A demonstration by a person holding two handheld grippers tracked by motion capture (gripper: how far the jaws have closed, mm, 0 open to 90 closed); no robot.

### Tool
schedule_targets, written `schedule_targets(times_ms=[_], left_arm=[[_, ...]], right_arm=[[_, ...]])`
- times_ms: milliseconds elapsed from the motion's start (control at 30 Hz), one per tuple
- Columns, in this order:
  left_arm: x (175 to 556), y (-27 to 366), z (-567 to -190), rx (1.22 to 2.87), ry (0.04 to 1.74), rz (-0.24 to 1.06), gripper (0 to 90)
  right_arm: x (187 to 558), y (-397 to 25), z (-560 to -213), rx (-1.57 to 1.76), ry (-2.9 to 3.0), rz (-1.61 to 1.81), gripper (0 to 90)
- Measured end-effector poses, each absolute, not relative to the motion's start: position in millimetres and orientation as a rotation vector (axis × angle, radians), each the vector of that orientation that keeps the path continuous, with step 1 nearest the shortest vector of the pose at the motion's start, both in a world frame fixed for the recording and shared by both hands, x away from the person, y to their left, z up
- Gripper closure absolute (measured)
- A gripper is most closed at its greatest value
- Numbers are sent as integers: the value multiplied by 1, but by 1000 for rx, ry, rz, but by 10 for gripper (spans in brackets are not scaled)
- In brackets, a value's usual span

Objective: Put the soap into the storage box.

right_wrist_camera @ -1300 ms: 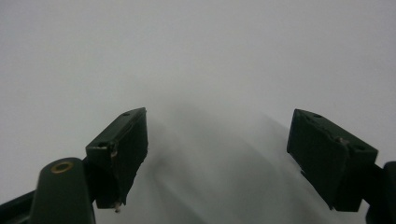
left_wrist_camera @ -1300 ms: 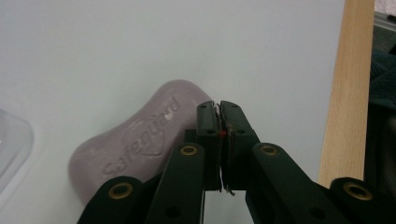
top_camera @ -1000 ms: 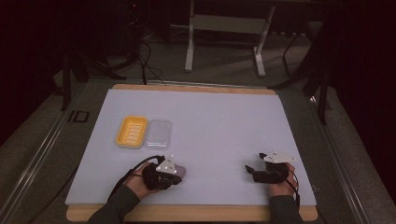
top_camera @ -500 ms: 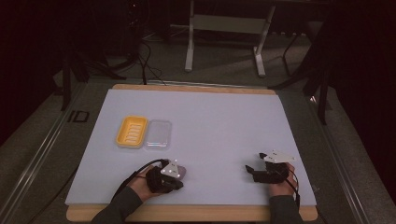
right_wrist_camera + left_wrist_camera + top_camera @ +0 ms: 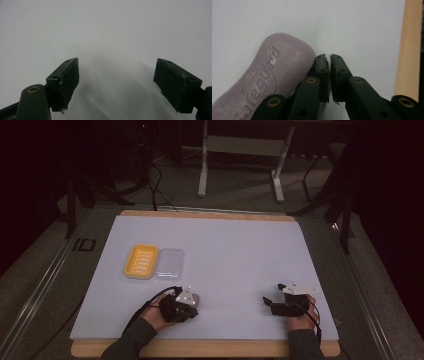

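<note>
Soap bar point(image 5: 265, 82), pale purple with raised lettering pressed into its face, lies flat on the white sheet of the worktop point(image 5: 235, 250), at lower left in the left gripper view. Left tool point(image 5: 329, 61) sits just beside it: jaws pressed together with only a sliver of gap, nothing between them, the outer side of one jaw touching the bar's rounded end. In the high view the left tool point(image 5: 189, 303) is at lower left of centre, held in a hand whose dark sleeve enters from the bottom edge; a small patch of the soap bar point(image 5: 196, 297) shows beside the grey plate. Right tool point(image 5: 267, 301) rests at lower right in the high view, held low over the sheet, well apart from the left one. In the right gripper view its jaws stand wide apart, right tool point(image 5: 116, 75), with bare white sheet between them. Yellow soap dish point(image 5: 141, 261) sits left of centre in the high view, ribbed inside; a clear lid point(image 5: 169, 263) lies just beside it on its right, seemingly touching. Both lie farther up the frame than the left tool, apart from it. Wooden edge of the worktop point(image 5: 409, 47) runs down the right side of the left gripper view.
</note>
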State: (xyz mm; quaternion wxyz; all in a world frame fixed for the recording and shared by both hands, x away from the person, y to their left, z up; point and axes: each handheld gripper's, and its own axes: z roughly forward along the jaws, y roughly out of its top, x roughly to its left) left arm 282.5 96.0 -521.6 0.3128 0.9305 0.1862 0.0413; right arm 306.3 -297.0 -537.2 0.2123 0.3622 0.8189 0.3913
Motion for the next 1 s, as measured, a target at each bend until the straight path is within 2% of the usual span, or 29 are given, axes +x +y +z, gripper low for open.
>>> schedule_targets(times_ms=[400,733,1000], left_arm=[[300,90,-519,2460,645,201,819],[316,98,-518,2457,699,212,809],[312,97,-504,2485,637,197,711]], right_arm=[[306,-297,-537,1004,2274,1086,201],[306,-297,-537,1000,2276,1086,201],[306,-297,-537,1002,2275,1085,202]])
